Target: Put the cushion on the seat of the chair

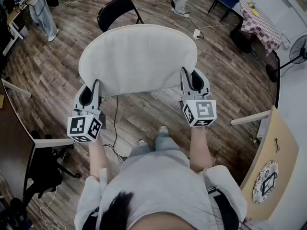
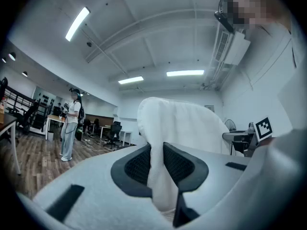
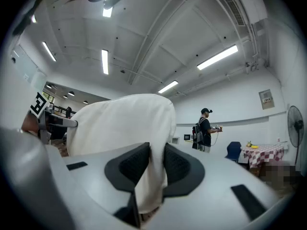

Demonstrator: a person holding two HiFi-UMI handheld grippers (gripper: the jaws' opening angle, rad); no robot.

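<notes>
A: Out in front of the person, in the head view, the white cushion (image 1: pixel 139 56) hangs flat over the wooden floor (image 1: pixel 230 80), with the black chair (image 1: pixel 116 9) just beyond its far edge. Only the backrest shows; the seat is hidden under the cushion.

B: And the hold?

A: The left gripper (image 1: pixel 92 86) pinches the near edge on one side and the right gripper (image 1: pixel 193 76) pinches it on the other. Both are level.

B: So I'd say this is the carry, and the cushion is not yet on the seat. Does the left gripper view confirm the grip?

A: Yes. There the jaws stand only narrowly apart, with a fold of the cushion (image 2: pixel 163 176) pressed between the dark textured pads (image 2: pixel 139 166). The rest of it rises ahead like a sail.

B: The right gripper view?

A: Same picture: pads (image 3: pixel 180 164) clamped on a thin fold of the cushion (image 3: pixel 151 176), with the fabric billowing off to the left.

B: Then the advice is simple. Move both hands forward together at equal height, so the soft cushion doesn't sag or twist. Line its far curve up with the backrest and lower it until the seat takes the weight. Only then let go, with both at once. A one-sided release would likely let it slide off.
</notes>
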